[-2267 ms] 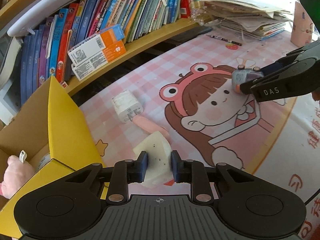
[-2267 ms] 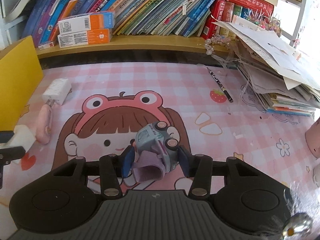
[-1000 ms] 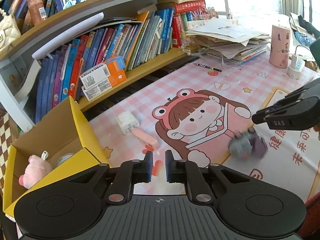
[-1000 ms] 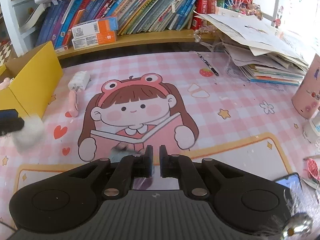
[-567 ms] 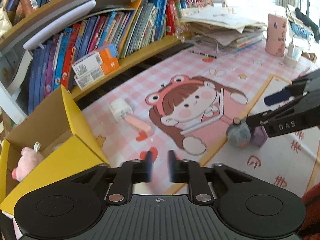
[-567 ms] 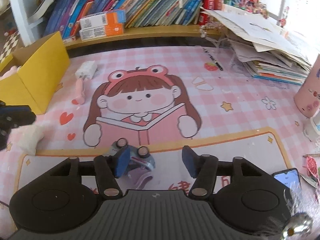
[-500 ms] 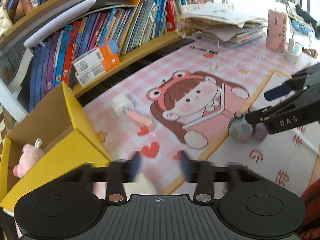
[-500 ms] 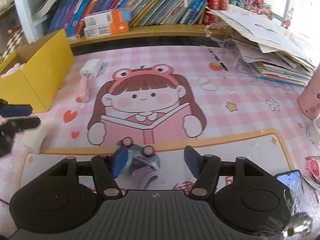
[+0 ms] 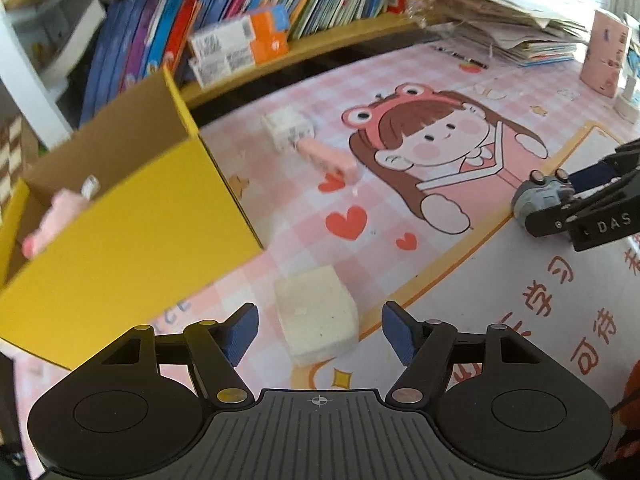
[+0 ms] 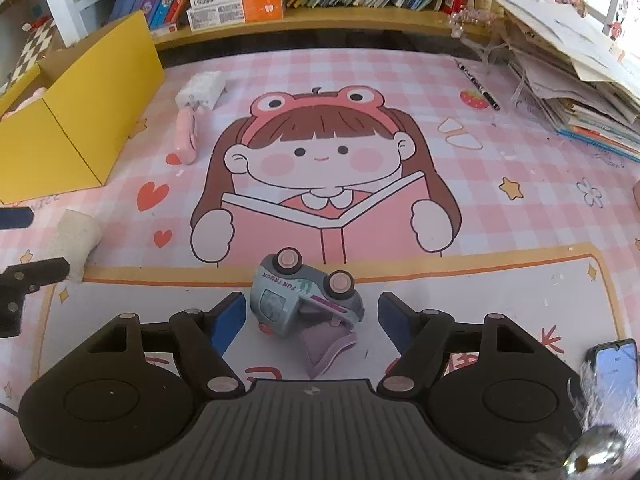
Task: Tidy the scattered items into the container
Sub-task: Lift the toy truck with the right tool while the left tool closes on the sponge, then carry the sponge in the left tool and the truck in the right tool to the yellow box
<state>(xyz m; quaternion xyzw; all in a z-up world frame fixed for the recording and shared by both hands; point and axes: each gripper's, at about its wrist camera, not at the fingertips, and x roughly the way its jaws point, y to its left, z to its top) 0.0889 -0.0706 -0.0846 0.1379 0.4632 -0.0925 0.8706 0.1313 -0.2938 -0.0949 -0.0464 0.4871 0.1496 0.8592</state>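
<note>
On pink desk mat [image 10: 500, 152], yellow box [image 9: 132, 236] sits far left. L gripper [image 9: 318, 330] wide around white sponge [image 9: 316, 316]; R gripper [image 10: 312, 316] wide around tipped toy truck [image 10: 298, 300]. Center each, squeeze gently, then lift w/o dragging.

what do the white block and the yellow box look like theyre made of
White block: probably foam or sponge, going by its matte, speckled, slightly pitted surface and soft rounded edges. Yellow box: likely cardboard, with a smooth yellow coated outside and a plain brown inside with thin folded walls.
</note>
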